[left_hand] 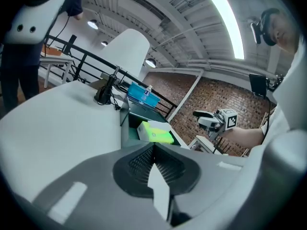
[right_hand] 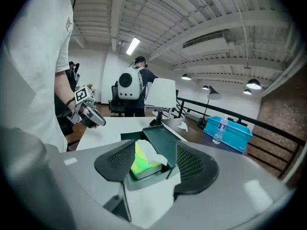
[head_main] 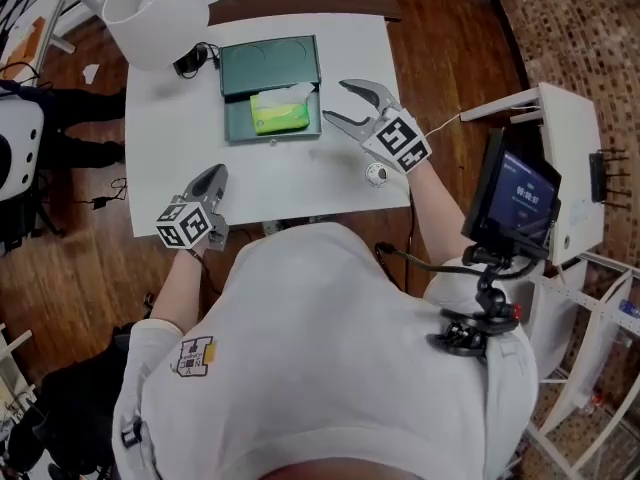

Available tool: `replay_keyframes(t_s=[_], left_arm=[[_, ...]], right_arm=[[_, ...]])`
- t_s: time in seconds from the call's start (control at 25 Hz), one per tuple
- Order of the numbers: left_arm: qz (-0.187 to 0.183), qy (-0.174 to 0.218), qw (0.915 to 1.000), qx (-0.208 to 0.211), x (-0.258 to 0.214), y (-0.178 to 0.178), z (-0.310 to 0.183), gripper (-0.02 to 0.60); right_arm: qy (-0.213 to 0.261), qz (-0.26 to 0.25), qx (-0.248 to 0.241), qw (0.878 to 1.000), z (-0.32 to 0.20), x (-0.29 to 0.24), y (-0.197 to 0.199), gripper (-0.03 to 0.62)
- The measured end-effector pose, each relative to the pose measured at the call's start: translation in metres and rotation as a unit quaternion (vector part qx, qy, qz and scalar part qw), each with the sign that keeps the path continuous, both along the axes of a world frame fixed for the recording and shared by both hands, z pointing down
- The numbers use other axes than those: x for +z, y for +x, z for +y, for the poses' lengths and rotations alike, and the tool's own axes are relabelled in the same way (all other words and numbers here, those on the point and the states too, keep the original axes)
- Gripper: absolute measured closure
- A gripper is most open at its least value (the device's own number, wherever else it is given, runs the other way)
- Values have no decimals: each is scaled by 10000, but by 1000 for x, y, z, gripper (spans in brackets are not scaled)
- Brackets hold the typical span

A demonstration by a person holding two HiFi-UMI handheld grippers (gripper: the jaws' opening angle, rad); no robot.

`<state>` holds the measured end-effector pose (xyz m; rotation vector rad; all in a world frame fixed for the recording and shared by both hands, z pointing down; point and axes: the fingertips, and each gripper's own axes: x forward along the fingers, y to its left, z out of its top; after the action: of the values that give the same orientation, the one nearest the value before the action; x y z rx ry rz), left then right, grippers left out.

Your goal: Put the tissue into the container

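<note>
A yellow-green tissue pack [head_main: 279,114] with a white tissue sticking out of its top lies inside the dark green container [head_main: 237,118], whose lid stands open behind it. My right gripper [head_main: 337,102] hovers just right of the container, open, with nothing between its fingers. In the right gripper view the tissue pack [right_hand: 144,161] shows beyond the open right gripper [right_hand: 153,163]. My left gripper [head_main: 213,180] is near the table's front edge, shut and empty. In the left gripper view its pads [left_hand: 158,169] meet, with the tissue pack [left_hand: 157,132] farther off.
A white lamp shade [head_main: 153,10] stands at the table's back left, with a black base and cable [head_main: 190,61] beside it. A small round white object [head_main: 376,174] lies under my right hand. A screen on a stand [head_main: 517,197] is at the right. A blue crate [right_hand: 230,131] sits beyond the table.
</note>
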<state>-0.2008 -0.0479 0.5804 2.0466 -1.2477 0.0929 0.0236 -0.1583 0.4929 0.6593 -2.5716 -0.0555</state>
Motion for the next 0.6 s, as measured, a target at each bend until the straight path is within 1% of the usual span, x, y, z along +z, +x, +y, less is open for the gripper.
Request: replay_keyframes(t_s=[0.12, 0.2, 0.24, 0.32, 0.4, 0.52, 0.6], left_arm=[[-58, -22, 10000, 70, 6, 3, -11, 581], [-113, -73, 9998, 140, 11, 7, -12, 581], [-137, -103, 9997, 174, 14, 10, -11, 581], [-174, -164, 9994, 241, 21, 15, -12, 581], [-221, -235, 9990, 299, 28, 19, -12, 581], [-296, -383, 9979, 423, 41, 27, -6, 581], [-329, -468, 9969, 547, 47, 34, -1, 581]], right_arm=[[-340, -121, 354, 9987, 21, 25, 20, 413], [-647, 41, 491, 9967, 43, 56, 30, 464], [-811, 146, 548, 9951, 54, 74, 34, 504], [-1102, 232, 648, 9915, 74, 104, 38, 541], [-1364, 295, 684, 9878, 90, 130, 38, 572], [-1677, 410, 662, 9828, 110, 159, 34, 584], [-1772, 470, 603, 9812, 119, 168, 29, 589]])
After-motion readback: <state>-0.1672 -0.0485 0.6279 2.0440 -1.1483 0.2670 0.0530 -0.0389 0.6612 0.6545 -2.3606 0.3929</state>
